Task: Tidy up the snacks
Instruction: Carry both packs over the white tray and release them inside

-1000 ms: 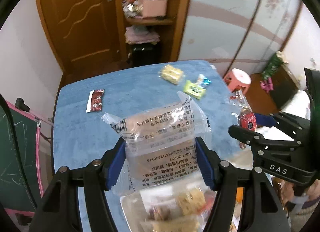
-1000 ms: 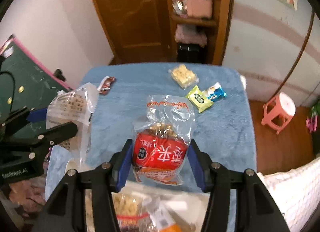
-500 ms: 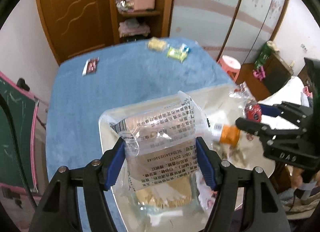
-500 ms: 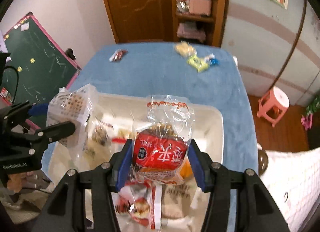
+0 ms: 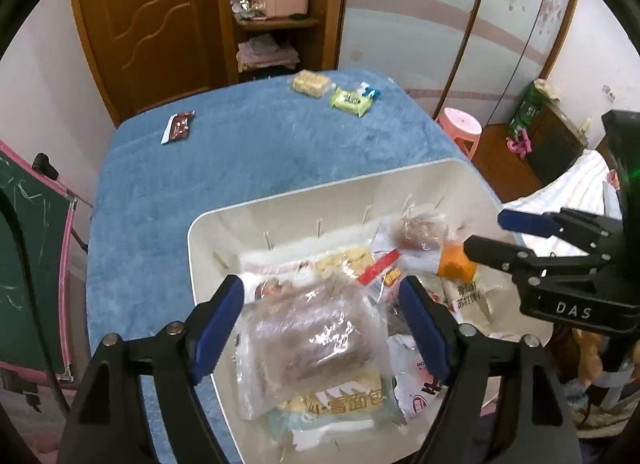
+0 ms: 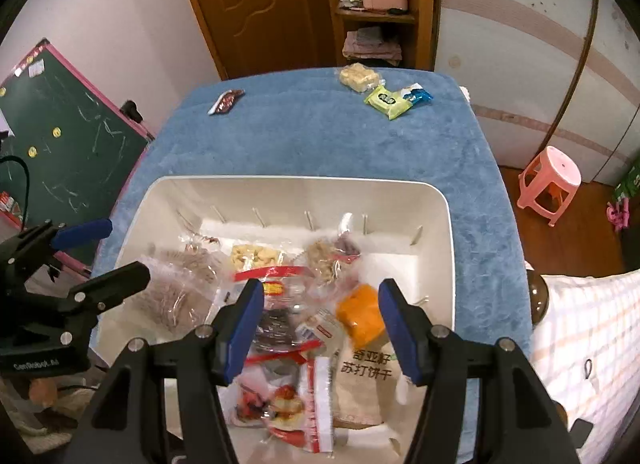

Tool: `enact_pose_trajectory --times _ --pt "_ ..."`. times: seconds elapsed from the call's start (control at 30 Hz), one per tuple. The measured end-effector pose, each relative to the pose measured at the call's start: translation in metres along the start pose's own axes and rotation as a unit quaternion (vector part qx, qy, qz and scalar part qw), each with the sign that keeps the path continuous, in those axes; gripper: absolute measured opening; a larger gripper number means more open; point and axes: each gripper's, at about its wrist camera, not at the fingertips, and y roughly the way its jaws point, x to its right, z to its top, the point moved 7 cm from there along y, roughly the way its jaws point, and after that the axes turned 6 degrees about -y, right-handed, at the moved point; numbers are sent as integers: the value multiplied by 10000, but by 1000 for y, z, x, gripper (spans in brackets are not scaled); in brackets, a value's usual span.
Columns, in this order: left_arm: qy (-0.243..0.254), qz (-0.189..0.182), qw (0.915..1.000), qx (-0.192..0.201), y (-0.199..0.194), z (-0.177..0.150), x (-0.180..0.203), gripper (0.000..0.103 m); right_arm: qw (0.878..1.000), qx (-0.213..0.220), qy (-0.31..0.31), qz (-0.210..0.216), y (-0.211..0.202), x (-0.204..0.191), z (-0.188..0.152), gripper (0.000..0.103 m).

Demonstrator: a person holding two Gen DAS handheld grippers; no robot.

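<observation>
A white bin (image 5: pixel 320 193) (image 6: pixel 296 183) holds several snack packs near the table's front edge. My left gripper (image 5: pixel 320 320) is open above it; a clear bag of brown biscuits (image 5: pixel 316 344) lies loose in the bin below its jaws, also visible in the right wrist view (image 6: pixel 180 288). My right gripper (image 6: pixel 320 320) is open and empty over the bin; the red pack with a clear top (image 5: pixel 420 227) lies at the bin's far side. On the blue cloth (image 6: pixel 320 135) lie a yellow cracker pack (image 6: pixel 358 77), a green pack (image 6: pixel 386 99), a blue pack (image 6: pixel 418 93) and a dark red bar (image 6: pixel 226 101).
A green chalkboard (image 6: pixel 52 135) stands left of the table. A pink stool (image 6: pixel 550 179) is on the floor to the right. A wooden door (image 6: pixel 256 3) and shelf (image 6: pixel 376 15) are behind the table. A checked cloth (image 6: pixel 580 344) lies at right.
Both grippers opened over the bin. The clear biscuit bag dropped from the left gripper and the red pack from the right one; both now lie in the bin.
</observation>
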Motion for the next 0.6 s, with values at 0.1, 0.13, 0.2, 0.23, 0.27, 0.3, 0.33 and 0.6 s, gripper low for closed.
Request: enact_pose_trajectory --times 0.1,0.13,0.2,0.23,0.27,0.3,0.33,0.6 --pt "-57 -85 9999 102 -5 4 1 85 9999 56 30 80 -4 -3 1 61" --pt "-52 -86 9999 117 -6 4 1 85 9999 79 3 73 -5 -4 1 61" --pt "-28 -36 9999 134 -7 4 2 85 9999 103 -58 36 -5 -6 1 61" --pt "-20 -16 9999 134 -7 4 2 85 9999 112 -83 25 -6 -7 0 61" --pt "-7 -9 9999 139 -7 4 3 85 9999 126 -102 30 -6 -9 0 61" --pt "-3 -1 9999 143 -7 5 3 85 9998 135 -121 41 -6 -11 0 61" --pt "-9 13 9999 155 -7 5 3 85 9998 139 -132 49 -6 -11 1 61" --pt "-94 123 9999 -62 5 6 -3 85 9995 204 -236 44 -7 -13 5 61"
